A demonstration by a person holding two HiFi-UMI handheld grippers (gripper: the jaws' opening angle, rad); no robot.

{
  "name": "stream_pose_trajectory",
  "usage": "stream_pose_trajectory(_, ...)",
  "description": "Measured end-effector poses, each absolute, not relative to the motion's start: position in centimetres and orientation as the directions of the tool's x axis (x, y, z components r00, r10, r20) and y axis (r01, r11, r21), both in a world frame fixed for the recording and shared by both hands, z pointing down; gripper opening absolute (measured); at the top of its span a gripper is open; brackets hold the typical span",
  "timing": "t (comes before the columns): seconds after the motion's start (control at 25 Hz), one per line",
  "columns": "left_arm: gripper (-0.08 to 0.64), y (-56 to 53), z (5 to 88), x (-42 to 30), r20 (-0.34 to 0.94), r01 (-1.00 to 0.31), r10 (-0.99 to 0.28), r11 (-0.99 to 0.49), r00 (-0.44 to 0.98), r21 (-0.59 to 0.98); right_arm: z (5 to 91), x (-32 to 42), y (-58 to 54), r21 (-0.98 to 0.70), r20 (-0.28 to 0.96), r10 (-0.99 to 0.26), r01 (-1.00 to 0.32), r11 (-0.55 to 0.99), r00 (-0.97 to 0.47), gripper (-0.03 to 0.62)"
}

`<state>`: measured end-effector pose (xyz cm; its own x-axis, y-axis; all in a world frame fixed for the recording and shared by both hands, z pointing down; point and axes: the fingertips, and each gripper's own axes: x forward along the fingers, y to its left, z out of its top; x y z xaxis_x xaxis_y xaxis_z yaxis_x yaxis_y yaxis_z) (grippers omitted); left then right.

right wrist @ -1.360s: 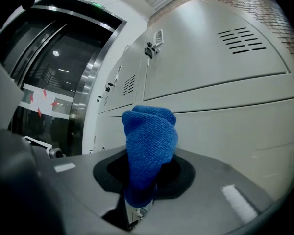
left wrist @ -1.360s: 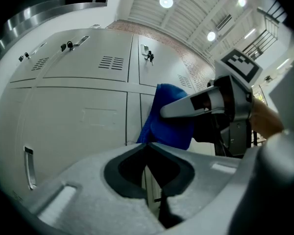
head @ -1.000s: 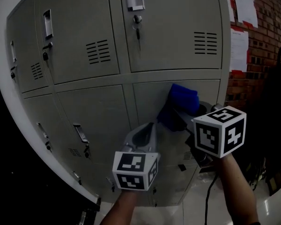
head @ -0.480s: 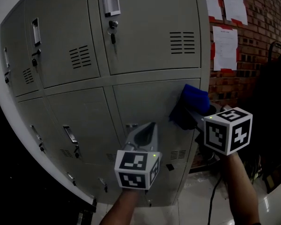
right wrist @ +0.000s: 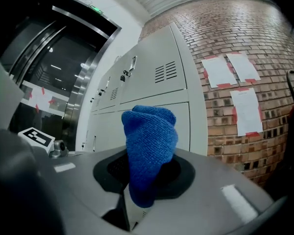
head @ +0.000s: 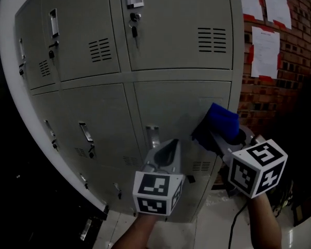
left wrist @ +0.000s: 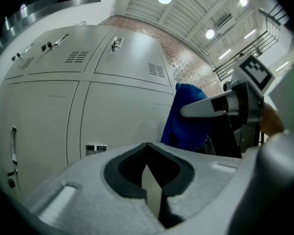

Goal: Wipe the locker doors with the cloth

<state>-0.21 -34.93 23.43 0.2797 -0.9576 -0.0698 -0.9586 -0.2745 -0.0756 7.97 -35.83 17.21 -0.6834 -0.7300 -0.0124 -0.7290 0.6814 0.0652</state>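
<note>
Right gripper (head: 216,139), clamped on cloth (head: 221,121), presents it to door (head: 171,108) at 3 o'clock for wiping; left gripper (head: 167,153), closed empty, waits.

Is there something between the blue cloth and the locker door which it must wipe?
Nothing visible does. The blue cloth, held in the right gripper's shut jaws, is right at the lower right locker door. The left gripper, jaws shut and empty, stands to the left of it, not between.
</note>
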Motion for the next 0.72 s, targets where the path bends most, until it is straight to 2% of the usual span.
stream_pose_trajectory(0.28,0.003,-30.1,25.8,-2.2,-0.041,-0.977,-0.979,-0.196,0.2,-0.078,22.8,5.1,-31.8,0.052,-0.024,-0.711,-0.711,0.701,-0.703,0.083)
stream_pose_trajectory(0.52,0.003,-25.1,27.2,-2.3,-0.029,-0.97,-0.973,-0.226,0.23,-0.09,25.2,3.2,-27.3,0.044,-0.072,-0.737,-0.74,0.671,-0.672,0.078)
stream_pose_trajectory(0.72,0.003,-20.8,29.4,-2.7,-0.004,-0.964,-0.967,-0.253,0.254,-0.085,28.2,2.0,-23.3,0.035,-0.049,-0.773,-0.775,0.632,-0.632,0.077)
